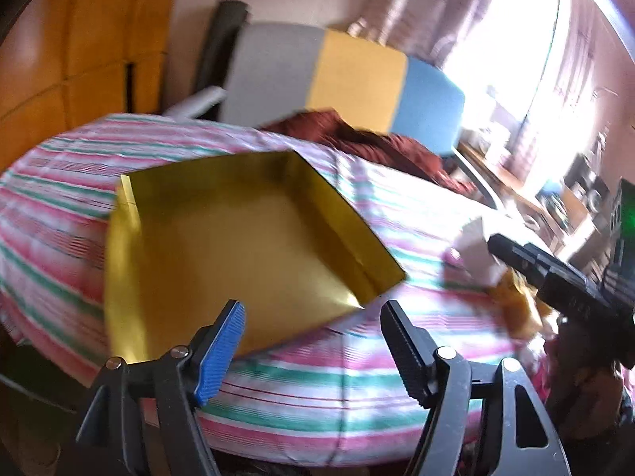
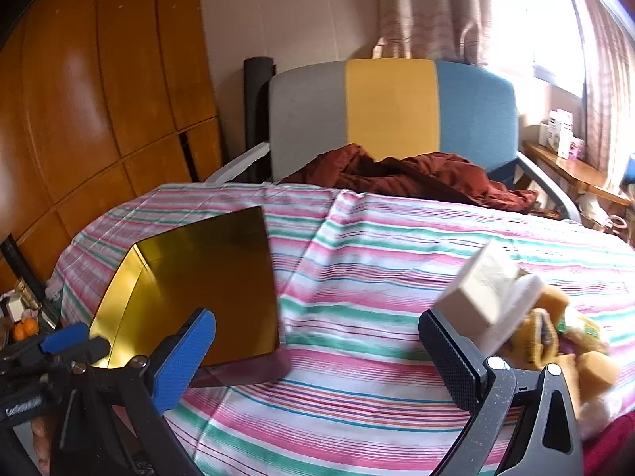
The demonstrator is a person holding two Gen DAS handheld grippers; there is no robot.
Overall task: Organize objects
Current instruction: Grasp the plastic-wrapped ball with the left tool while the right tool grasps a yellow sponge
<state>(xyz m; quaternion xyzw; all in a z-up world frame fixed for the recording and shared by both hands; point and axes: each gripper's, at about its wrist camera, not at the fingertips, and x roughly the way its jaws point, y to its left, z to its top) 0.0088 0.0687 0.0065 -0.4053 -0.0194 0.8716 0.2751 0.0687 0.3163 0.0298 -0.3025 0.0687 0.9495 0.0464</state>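
Note:
An empty gold box (image 1: 238, 246) lies open on the striped tablecloth (image 1: 357, 380), just ahead of my left gripper (image 1: 313, 321), which is open and empty. In the right wrist view the gold box (image 2: 198, 289) sits at the left, and my right gripper (image 2: 317, 337) is open and empty above the cloth. A pale cream box (image 2: 484, 289) and a yellow plush toy (image 2: 555, 329) lie right beside its right finger. The right gripper (image 1: 555, 273) shows at the right of the left wrist view near the cream box (image 1: 476, 246).
A chair (image 2: 393, 111) with a grey, yellow and blue back stands behind the table, with a dark red cloth (image 2: 416, 178) on its seat. A wooden wardrobe (image 2: 99, 99) is at the left. A wooden shelf with small boxes (image 2: 563, 139) is at the right by the window.

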